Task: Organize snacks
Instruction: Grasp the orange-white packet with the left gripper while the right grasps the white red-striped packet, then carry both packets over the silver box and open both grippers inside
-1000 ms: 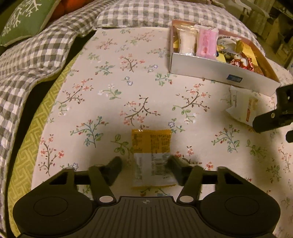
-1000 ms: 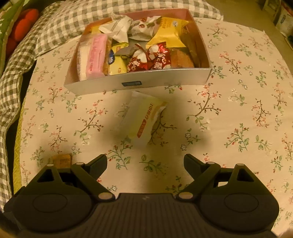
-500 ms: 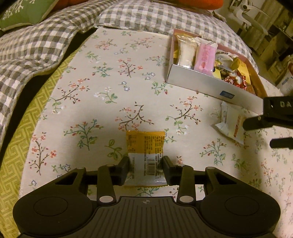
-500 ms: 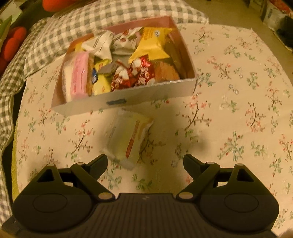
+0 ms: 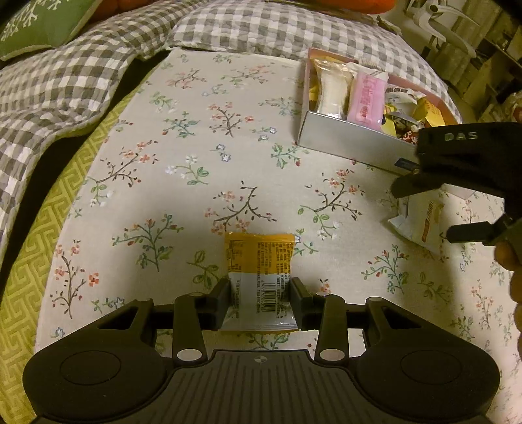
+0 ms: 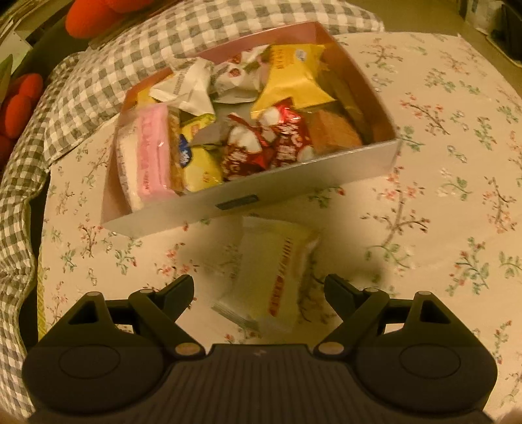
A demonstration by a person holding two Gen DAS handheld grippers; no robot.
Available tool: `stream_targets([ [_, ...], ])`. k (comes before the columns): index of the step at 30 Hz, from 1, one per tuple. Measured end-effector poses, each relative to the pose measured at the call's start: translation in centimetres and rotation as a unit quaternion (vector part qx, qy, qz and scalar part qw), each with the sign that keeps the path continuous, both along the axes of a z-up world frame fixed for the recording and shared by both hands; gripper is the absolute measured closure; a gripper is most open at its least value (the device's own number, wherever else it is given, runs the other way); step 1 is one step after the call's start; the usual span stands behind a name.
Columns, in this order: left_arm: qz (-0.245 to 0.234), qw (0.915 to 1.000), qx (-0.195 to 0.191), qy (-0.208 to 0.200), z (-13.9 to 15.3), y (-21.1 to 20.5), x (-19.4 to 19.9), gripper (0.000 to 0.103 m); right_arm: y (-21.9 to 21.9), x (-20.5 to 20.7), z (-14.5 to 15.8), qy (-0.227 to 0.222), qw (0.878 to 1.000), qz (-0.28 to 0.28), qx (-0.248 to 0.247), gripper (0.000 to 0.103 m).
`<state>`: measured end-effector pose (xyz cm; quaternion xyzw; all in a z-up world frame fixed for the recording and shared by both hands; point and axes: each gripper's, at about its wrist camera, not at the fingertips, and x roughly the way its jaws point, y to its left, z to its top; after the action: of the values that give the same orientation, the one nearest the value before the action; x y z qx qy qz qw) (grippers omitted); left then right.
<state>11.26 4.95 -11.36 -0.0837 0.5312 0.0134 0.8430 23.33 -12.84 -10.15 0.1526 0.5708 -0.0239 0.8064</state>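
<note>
My left gripper (image 5: 259, 295) is shut on an orange and white snack packet (image 5: 259, 261) that lies on the floral cloth (image 5: 195, 146). My right gripper (image 6: 259, 290) is open, its fingers either side of a pale yellow snack packet (image 6: 270, 277) lying just in front of the box. That packet (image 5: 421, 221) and the right gripper (image 5: 424, 208) also show at the right of the left wrist view. A silver-walled box (image 6: 293, 182) holds several wrapped snacks, among them a pink one (image 6: 151, 153); the box (image 5: 352, 143) stands at the far right in the left wrist view.
A grey checked blanket (image 5: 81, 81) lies along the left and far edges. A green patterned cover (image 5: 39, 234) shows at the left edge. Orange cushions (image 6: 23, 101) lie beyond the blanket, and a green pillow (image 5: 36, 26) sits at the top left.
My left gripper has closed from open onto the orange and white packet. My right gripper has moved forward and down, so the pale yellow packet now lies between its open fingers.
</note>
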Motion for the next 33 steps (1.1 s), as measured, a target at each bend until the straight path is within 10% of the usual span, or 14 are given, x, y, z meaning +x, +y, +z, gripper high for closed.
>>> stream_targets([
  [7, -0.006, 1.0, -0.003, -0.002, 0.0, 0.1, 0.5, 0.067, 1.3, 0.7, -1.3, 0.004, 0.999, 0.029, -0.026, 0.02],
  [15, -0.015, 0.9999, -0.002, -0.004, -0.1, 0.2, 0.6, 0.067, 2.7, 0.8, -1.4, -0.012, 0.996, 0.062, -0.063, 0.058],
  [33, -0.01, 0.9997, -0.001, -0.024, 1.0, 0.1, 0.5, 0.067, 4.5, -0.4, 0.2, -0.013, 0.993, 0.105, -0.058, 0.062],
])
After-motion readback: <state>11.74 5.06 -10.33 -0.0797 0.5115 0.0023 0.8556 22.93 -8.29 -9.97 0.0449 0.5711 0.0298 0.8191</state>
